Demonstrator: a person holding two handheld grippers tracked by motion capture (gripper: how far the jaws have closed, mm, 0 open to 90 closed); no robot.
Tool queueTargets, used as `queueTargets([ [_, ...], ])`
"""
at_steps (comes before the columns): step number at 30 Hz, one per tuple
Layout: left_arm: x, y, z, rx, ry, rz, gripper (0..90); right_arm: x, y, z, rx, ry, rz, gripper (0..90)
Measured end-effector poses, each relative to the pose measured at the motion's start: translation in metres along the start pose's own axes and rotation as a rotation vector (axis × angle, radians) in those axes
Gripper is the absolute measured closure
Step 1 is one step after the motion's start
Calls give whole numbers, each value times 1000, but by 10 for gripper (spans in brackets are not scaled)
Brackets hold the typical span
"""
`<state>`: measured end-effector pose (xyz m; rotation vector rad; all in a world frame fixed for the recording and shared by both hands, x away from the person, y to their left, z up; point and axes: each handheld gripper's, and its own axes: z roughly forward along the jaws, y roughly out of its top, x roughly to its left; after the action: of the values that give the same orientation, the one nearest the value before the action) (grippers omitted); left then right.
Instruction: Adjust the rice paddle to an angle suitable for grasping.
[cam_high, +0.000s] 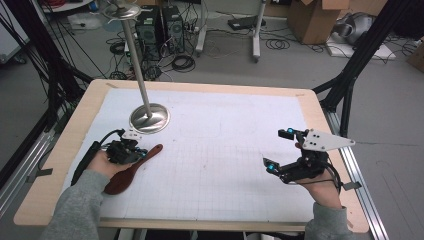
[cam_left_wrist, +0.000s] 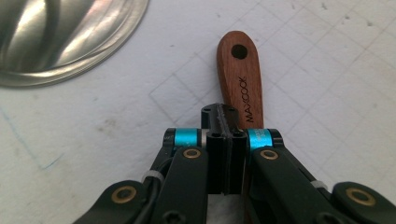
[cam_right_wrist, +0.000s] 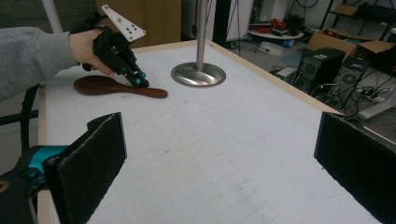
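A dark wooden spoon (cam_high: 122, 179) lies flat on the white gridded mat at the left, its handle (cam_left_wrist: 240, 70) marked MAXCOOK and pointing toward the stand. My left gripper (cam_high: 139, 152) is down at the handle with its jaws pressed together; in the left gripper view (cam_left_wrist: 223, 114) the handle runs under and just right of them, and no grip on it shows. The right gripper view shows the same gripper (cam_right_wrist: 139, 81) tip-down on the spoon (cam_right_wrist: 100, 85). My right gripper (cam_high: 276, 149) hovers at the mat's right side, wide open and empty (cam_right_wrist: 219, 158).
A metal stand with a round polished base (cam_high: 149, 118) and a tall pole rises just beyond the spoon (cam_left_wrist: 60, 32) (cam_right_wrist: 198, 74). The wooden table edge (cam_high: 60, 150) frames the mat. Computers, cables and boxes sit on the floor beyond.
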<state>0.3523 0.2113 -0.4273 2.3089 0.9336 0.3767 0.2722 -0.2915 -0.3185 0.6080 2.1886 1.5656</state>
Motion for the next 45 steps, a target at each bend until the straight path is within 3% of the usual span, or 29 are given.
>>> queueTargets([
  [11, -16, 5, 3, 4, -29, 58, 896, 0, 0, 1, 5, 6, -4, 10],
  [16, -16, 6, 3, 6, -29, 57, 896, 1, 0, 2, 11, 13, -2, 10],
  [20, -14, 7, -3, -28, -33, 44, 895, 1, -1, 2, 14, 15, -2, 10],
  [25, -8, 6, -20, -98, -90, 24, 881, 3, 1, 0, 3, 34, 4, 10],
  [29, -8, 6, -33, -127, -151, 37, 721, 3, 2, -1, -1, 33, 0, 10],
  [33, -12, 5, -41, -143, -196, 87, 548, 3, 2, -1, 0, 34, 1, 10],
  [38, -10, 2, -43, -115, -276, 94, 389, 2, 1, 0, 7, 23, 8, 10],
  [41, -6, -1, -44, -78, -289, 59, 286, 1, 1, 0, 7, 19, 10, 10],
  [43, -4, -2, -44, -42, -272, 19, 217, 1, 0, 0, 7, 19, 14, 10],
  [45, -4, -2, -45, -39, -261, 18, 199, 1, 0, 0, 7, 19, 13, 10],
])
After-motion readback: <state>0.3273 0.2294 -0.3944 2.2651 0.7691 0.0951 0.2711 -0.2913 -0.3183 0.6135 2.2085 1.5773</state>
